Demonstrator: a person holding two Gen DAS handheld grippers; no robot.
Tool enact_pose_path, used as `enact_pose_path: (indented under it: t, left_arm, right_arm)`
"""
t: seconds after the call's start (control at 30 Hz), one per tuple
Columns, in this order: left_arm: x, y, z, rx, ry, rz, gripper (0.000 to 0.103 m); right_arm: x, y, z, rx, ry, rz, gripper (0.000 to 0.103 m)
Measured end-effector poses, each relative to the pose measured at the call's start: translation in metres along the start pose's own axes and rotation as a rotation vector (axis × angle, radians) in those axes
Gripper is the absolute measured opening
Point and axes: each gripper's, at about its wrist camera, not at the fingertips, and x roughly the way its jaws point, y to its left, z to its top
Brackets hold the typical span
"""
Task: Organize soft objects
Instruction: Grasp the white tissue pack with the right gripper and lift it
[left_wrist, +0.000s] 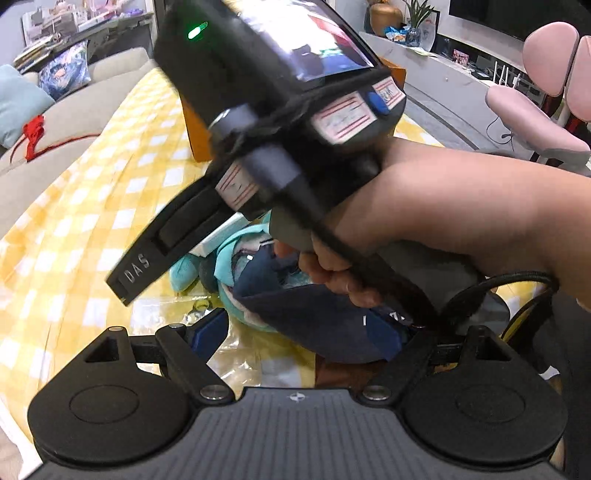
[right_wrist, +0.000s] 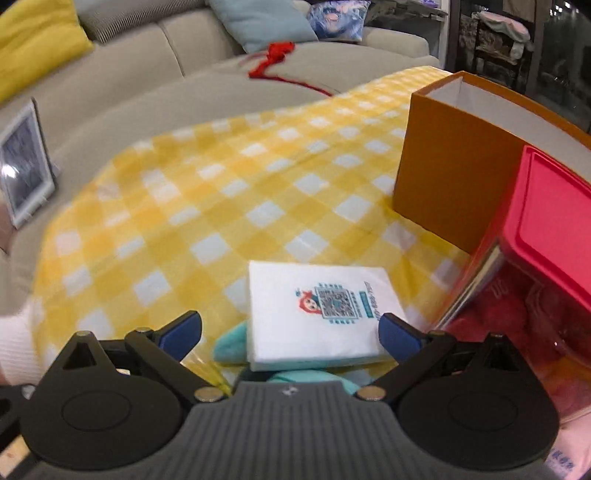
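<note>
A yellow checked cloth (right_wrist: 229, 192) covers the table. Near its far right corner stands an open orange box (right_wrist: 454, 177), its inside hidden. Beside that box, a red-lidded clear tub (right_wrist: 546, 258) holds something red and fuzzy, cut off at the right. A teal plush toy (left_wrist: 236, 258) lies at the near edge under a white tissue pack (right_wrist: 321, 314) and a navy cloth (left_wrist: 325, 325). The right gripper (right_wrist: 290, 334) hangs over the pack, fingers apart. The left gripper (left_wrist: 314, 332) shows one blue finger (left_wrist: 210, 328); the other is hidden, so its state cannot be told.
</note>
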Motion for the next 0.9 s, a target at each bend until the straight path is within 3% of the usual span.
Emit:
enact_pose_path:
  t: [0.07,0.13,0.3,0.5,0.6,0.8,0.9]
  left_arm:
    - [0.002,0.0,-0.001,-0.007,0.019,0.002,0.098]
    - [0.004,0.001,-0.002,-0.008,0.029,0.01,0.098]
    - [0.001,-0.001,-0.002,-0.044,0.014,0.01,0.098]
    - [-0.002,0.011,-0.004,-0.102,0.017,-0.02,0.098]
    - [-0.004,0.016,-0.007,-0.111,0.022,-0.028,0.098]
    - [-0.008,0.02,-0.01,-0.108,0.018,-0.03,0.098]
    - [-0.006,0.02,-0.009,-0.098,0.02,-0.023,0.099]
  right_arm:
    - [0.001,0.0,-0.004,0.004,-0.011,-0.023,0.099]
    - [0.002,-0.007,-0.006,0.038,-0.014,-0.009,0.09]
    - [-0.007,-0.018,-0.005,0.094,-0.041,0.001,0.061]
    - [-0.023,-0.009,-0.002,0.032,-0.062,0.024,0.034]
    - [-0.035,-0.011,0.0,0.032,-0.081,0.02,0.027]
    - [-0.05,-0.016,0.006,0.037,-0.118,-0.02,0.025]
    - [-0.045,-0.003,0.01,-0.08,-0.12,-0.104,0.025]
